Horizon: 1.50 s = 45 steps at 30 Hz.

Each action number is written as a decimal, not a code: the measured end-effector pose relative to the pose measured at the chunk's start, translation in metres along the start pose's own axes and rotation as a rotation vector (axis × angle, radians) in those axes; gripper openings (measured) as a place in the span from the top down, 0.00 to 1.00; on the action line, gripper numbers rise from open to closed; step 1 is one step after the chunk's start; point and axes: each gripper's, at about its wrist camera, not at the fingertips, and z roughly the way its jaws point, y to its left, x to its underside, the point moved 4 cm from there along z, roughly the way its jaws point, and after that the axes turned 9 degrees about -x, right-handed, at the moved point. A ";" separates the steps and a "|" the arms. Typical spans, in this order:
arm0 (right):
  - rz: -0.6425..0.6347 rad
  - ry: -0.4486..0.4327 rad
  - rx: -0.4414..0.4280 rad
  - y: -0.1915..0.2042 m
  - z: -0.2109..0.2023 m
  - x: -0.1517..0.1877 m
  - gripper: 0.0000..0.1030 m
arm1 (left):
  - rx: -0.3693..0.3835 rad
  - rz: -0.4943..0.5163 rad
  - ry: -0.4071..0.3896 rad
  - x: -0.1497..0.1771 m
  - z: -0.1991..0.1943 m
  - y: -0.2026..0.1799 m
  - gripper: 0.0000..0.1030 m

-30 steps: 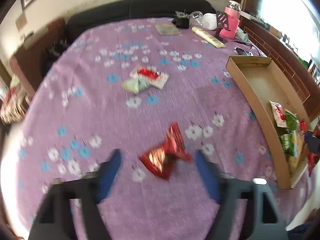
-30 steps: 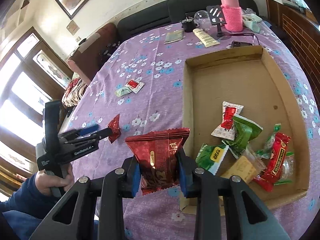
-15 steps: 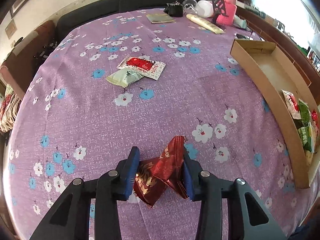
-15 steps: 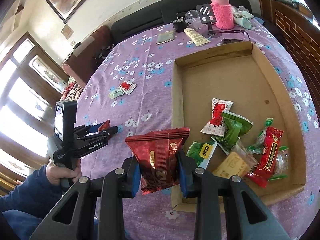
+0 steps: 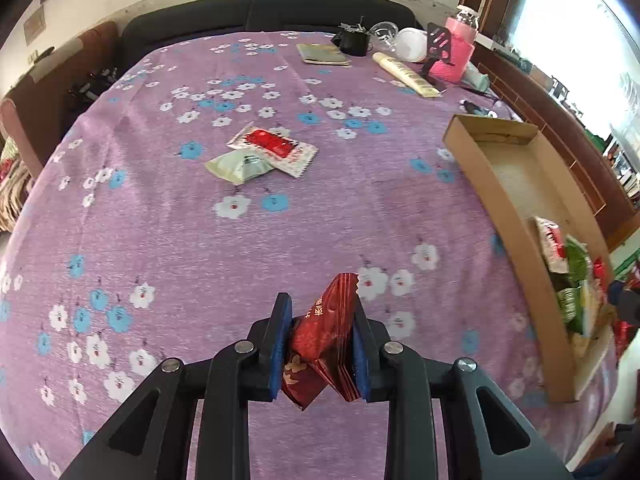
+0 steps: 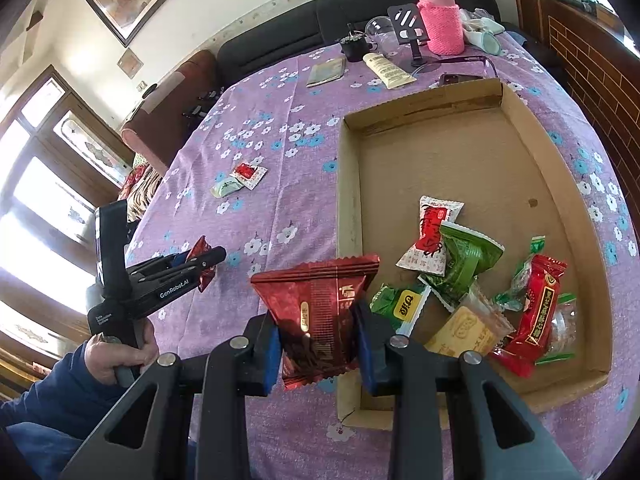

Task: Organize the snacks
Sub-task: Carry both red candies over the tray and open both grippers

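"GenRobot.AI" on left gripper (image 6: pixel 202 266) body; snack wrapper print probably unreadable.

A cardboard tray (image 6: pixel 560 208) is sitting on the bench (image 6: pixel 304 184), holding a heap of snacks (image 6: pixel 460 276) at its near end. Two packets (image 6: pixel 240 178) are lying together well to its left.

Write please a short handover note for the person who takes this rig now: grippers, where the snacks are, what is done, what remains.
Left gripper: jaws have just closed on a small dark red packet, low over the purple tablecloth.
Right gripper: shut on a larger dark red packet, held near the cardboard tray.
Done: several snacks lie in the tray's near end.
Left: put both held packets in, then fetch the red-and-white packet and pale green packet mid-table.
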 end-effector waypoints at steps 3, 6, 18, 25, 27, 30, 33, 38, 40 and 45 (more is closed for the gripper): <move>0.016 -0.003 0.002 -0.004 -0.001 -0.001 0.71 | 0.027 0.001 -0.011 -0.005 -0.007 -0.006 0.73; 0.025 -0.005 0.003 -0.008 -0.001 -0.001 0.71 | 0.066 0.004 -0.027 -0.013 -0.019 -0.018 0.73; 0.189 -0.081 0.121 -0.058 -0.019 -0.005 0.71 | 0.245 0.207 -0.044 -0.029 -0.054 -0.125 0.73; 0.253 -0.107 0.190 -0.086 -0.033 -0.002 0.71 | 0.322 0.372 -0.019 -0.014 -0.057 -0.200 0.73; 0.276 -0.103 0.204 -0.096 -0.035 0.001 0.71 | 0.331 0.398 -0.009 -0.008 -0.056 -0.214 0.73; 0.304 -0.094 0.209 -0.109 -0.038 0.005 0.71 | 0.325 0.433 -0.011 -0.002 -0.054 -0.228 0.73; 0.310 -0.078 0.216 -0.116 -0.038 0.007 0.70 | 0.326 0.443 -0.012 -0.002 -0.053 -0.239 0.73; 0.299 -0.069 0.221 -0.119 -0.041 0.007 0.70 | 0.314 0.446 -0.025 -0.003 -0.053 -0.249 0.71; 0.294 -0.068 0.218 -0.120 -0.042 0.007 0.70 | 0.315 0.451 -0.029 -0.004 -0.053 -0.251 0.70; 0.274 -0.078 0.217 -0.117 -0.044 0.004 0.67 | 0.313 0.447 -0.054 -0.008 -0.057 -0.252 0.47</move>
